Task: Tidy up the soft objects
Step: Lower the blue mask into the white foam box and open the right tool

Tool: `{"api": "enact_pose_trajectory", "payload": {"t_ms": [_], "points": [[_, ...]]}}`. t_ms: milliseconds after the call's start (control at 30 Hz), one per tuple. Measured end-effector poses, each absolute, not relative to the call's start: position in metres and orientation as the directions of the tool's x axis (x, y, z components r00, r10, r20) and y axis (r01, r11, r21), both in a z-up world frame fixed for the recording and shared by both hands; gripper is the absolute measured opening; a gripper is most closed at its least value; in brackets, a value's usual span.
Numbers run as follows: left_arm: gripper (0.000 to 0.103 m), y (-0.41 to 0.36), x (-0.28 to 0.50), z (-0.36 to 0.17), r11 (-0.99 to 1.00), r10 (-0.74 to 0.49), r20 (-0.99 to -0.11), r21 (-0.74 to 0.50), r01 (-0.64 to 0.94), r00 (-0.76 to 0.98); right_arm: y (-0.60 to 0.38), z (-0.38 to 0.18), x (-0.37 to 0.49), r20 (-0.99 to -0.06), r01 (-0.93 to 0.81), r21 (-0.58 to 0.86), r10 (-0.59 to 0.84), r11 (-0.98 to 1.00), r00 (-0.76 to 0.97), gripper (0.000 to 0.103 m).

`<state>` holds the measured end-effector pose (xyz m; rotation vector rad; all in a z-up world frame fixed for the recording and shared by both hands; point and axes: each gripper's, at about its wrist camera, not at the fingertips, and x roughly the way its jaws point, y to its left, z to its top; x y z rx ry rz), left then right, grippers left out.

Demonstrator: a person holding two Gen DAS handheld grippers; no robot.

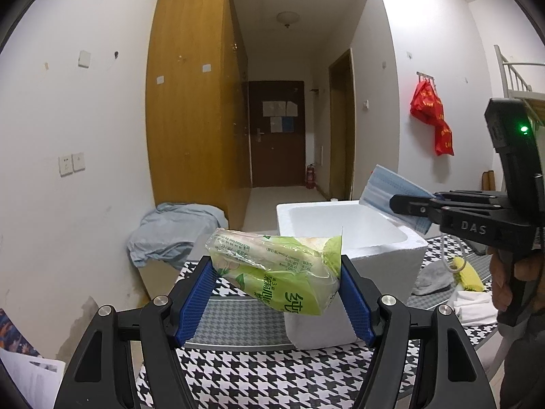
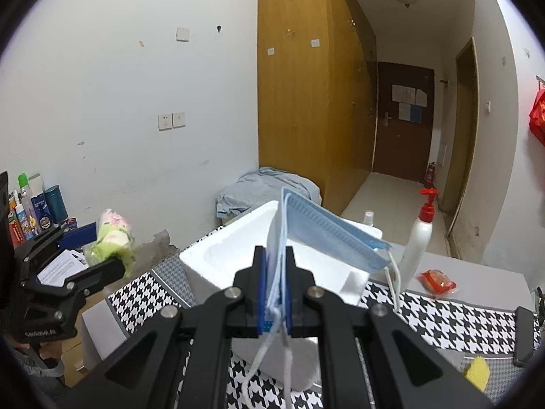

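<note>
My left gripper (image 1: 276,272) is shut on a green plastic pack of tissues (image 1: 272,259), pressed between its blue pads and held in the air just in front of the white foam box (image 1: 385,266). In the right wrist view the same pack (image 2: 114,238) shows at the far left, in the left gripper (image 2: 102,248). My right gripper (image 2: 275,255) is shut on a few blue face masks (image 2: 323,235), whose ear loops hang down. It holds them above the box (image 2: 211,262). From the left wrist view, the masks (image 1: 388,187) stick up over the box's right rim.
A houndstooth cloth (image 1: 272,368) covers the table. Right of the box lie a grey cloth (image 1: 432,277), a yellow sponge (image 1: 470,274) and a white cloth (image 1: 473,306). A white pump bottle (image 2: 419,238) and a red packet (image 2: 437,283) lie behind. A blue-grey fabric heap (image 1: 173,235) sits by the wardrobe.
</note>
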<state>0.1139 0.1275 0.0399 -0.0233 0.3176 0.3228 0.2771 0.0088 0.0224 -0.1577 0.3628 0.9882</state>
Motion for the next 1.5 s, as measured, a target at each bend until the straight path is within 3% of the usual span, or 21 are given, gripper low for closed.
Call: {"api": "enact_pose_trajectory", "payload": {"t_ms": [833, 900, 967, 1033, 1100, 1333, 1500], "points": [[0.072, 0.136, 0.114, 0.037, 0.939, 0.329, -0.314, 0.013, -0.343, 0.890, 0.057, 0.011, 0.311, -0.470, -0.834, 0.013, 0.739, 0.552, 0.482, 0.013], [0.072, 0.136, 0.115, 0.038, 0.938, 0.332, -0.313, 0.014, -0.345, 0.890, 0.059, 0.012, 0.311, -0.473, -0.834, 0.010, 0.738, 0.552, 0.482, 0.025], [0.072, 0.137, 0.114, 0.038, 0.938, 0.334, -0.311, 0.012, -0.347, 0.890, 0.059, 0.012, 0.312, -0.469, -0.831, 0.015, 0.738, 0.557, 0.486, 0.062], [0.072, 0.137, 0.113, 0.037, 0.937, 0.336, -0.309, 0.012, -0.349, 0.890, 0.057, 0.013, 0.311, -0.457, -0.835, 0.024, 0.749, 0.549, 0.480, 0.074], [0.072, 0.138, 0.114, 0.036, 0.936, 0.338, -0.311, 0.009, -0.353, 0.888, 0.055, 0.013, 0.310, -0.453, -0.833, 0.022, 0.748, 0.553, 0.484, 0.076], [0.072, 0.140, 0.119, 0.040, 0.939, 0.327, -0.315, 0.000, -0.344, 0.891, 0.046, 0.014, 0.308, -0.433, -0.835, 0.036, 0.762, 0.549, 0.482, 0.103], [0.072, 0.140, 0.126, 0.043, 0.945, 0.309, -0.317, -0.004, -0.328, 0.896, 0.039, 0.014, 0.304, -0.423, -0.831, 0.024, 0.759, 0.555, 0.495, 0.103]]}}
